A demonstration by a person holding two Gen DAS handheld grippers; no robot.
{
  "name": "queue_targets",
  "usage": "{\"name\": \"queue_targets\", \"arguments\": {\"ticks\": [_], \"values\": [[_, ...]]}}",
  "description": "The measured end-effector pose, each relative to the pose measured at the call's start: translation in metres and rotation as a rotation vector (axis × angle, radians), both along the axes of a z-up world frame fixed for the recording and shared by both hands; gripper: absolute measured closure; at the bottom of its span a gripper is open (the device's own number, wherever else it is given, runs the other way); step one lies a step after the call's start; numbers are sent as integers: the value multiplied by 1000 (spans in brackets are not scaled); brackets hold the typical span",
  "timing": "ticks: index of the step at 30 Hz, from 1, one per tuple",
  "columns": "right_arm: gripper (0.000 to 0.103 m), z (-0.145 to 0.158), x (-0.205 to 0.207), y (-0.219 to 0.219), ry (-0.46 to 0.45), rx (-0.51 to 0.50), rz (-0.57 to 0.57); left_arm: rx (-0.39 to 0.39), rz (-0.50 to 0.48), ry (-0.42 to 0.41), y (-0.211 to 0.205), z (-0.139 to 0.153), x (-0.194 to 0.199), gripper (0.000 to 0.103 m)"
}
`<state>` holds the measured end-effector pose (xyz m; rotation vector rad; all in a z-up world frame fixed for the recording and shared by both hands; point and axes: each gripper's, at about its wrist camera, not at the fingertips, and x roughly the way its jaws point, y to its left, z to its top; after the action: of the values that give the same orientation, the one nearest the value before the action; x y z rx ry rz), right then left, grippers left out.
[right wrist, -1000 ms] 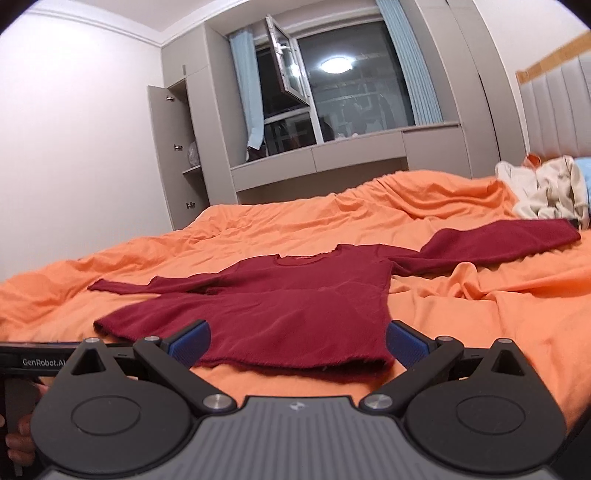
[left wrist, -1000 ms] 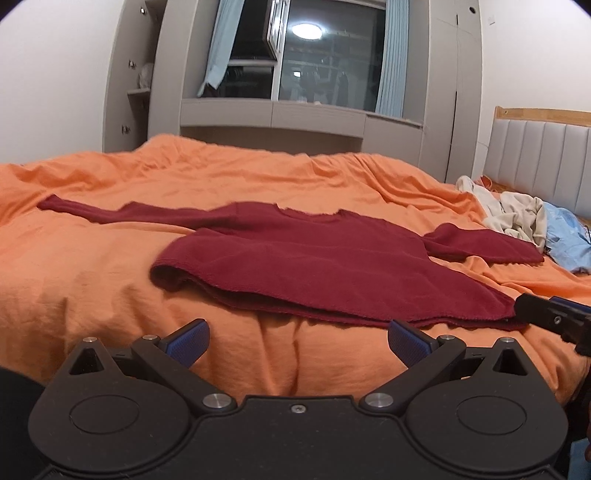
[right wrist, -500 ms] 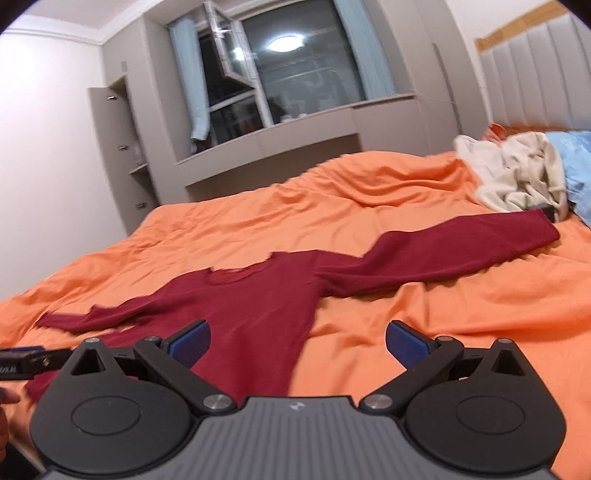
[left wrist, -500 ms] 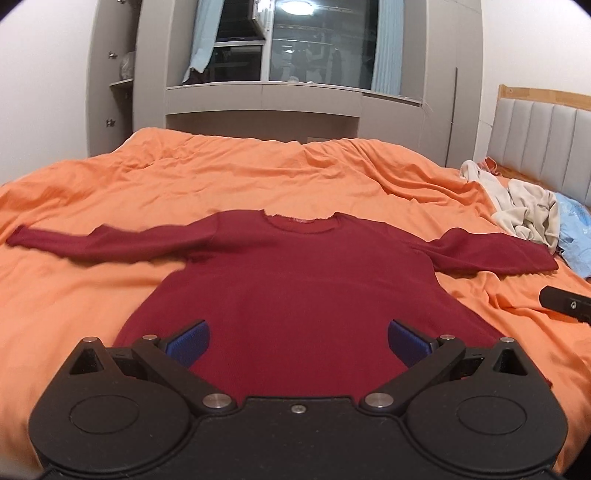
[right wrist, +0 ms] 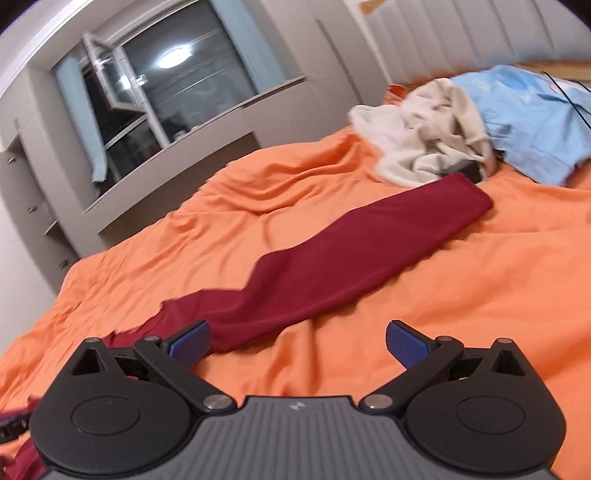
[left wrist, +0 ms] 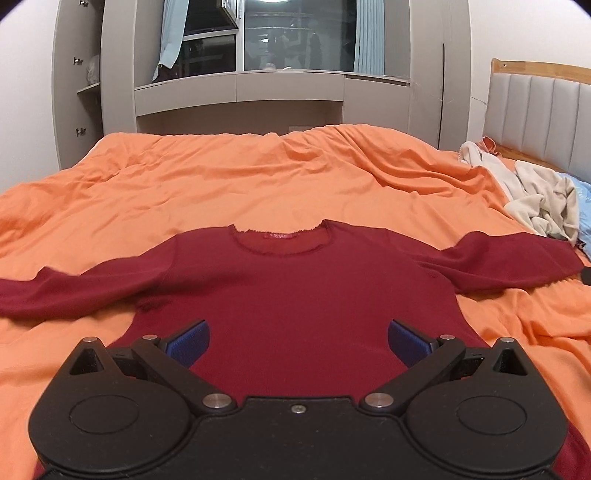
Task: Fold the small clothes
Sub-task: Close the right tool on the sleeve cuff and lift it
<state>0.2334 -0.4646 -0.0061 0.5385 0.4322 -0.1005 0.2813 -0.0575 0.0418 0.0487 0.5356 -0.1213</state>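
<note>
— Where does the dark red long-sleeved top (left wrist: pixel 295 291) lie?

— Spread flat on the orange duvet (left wrist: pixel 258 177), front up, directly under and ahead of the left gripper (left wrist: pixel 297 338). Hem end hidden beneath the gripper body; neckline (left wrist: pixel 282 236) at the far end.

— And the left gripper's state?

— Spread wide, blue pads (left wrist: pixel 188 339) well apart, nothing between them. Hovering over the lower torso of the garment; contact with the cloth cannot be told.

— Which way does the top point?

— Long axis of the torso running straight away from the left wrist camera, collar toward the grey window cabinets (left wrist: pixel 240 92). Sleeves stretched out to both sides, crosswise to that axis: one off the left edge of the left wrist view, the other reaching right toward the pile of cream clothing (left wrist: pixel 535 195).

— And seen from the right wrist camera?

— Only one sleeve (right wrist: pixel 351 266) in clear sight, lying diagonally from near the left pad up to the right, cuff end just beside the cream clothes (right wrist: pixel 424 140) and a light blue garment (right wrist: pixel 524 122). View somewhat blurred.

— Right gripper (right wrist: pixel 297 339)?

— Also gaping wide and empty. Sleeve passing just beside its left pad (right wrist: pixel 190 341); bare orange duvet between the fingers. Near the padded headboard (right wrist: pixel 461 33) end of the bed.
</note>
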Motion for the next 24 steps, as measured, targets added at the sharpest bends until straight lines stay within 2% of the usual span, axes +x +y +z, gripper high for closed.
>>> {"name": "queue_targets", "arguments": {"ticks": [4,8,15,20,22,24], "values": [[0,-5,20,-27,12,14,-82,-34,27,31,5,-17,23,1],[0,-15,48,-65,1,95,-161,-83,54,108,13,-31,34,1],[0,-41,72,-106,4,88,-340,-188,100,207,34,-47,37,1],[0,-56,81,-124,-18,140,-444,-130,77,220,24,-53,39,1],[4,-59,87,-130,-22,139,-467,-98,61,220,19,-55,38,1],[13,-64,93,-134,-15,144,-479,-69,47,217,15,-57,38,1]]}}
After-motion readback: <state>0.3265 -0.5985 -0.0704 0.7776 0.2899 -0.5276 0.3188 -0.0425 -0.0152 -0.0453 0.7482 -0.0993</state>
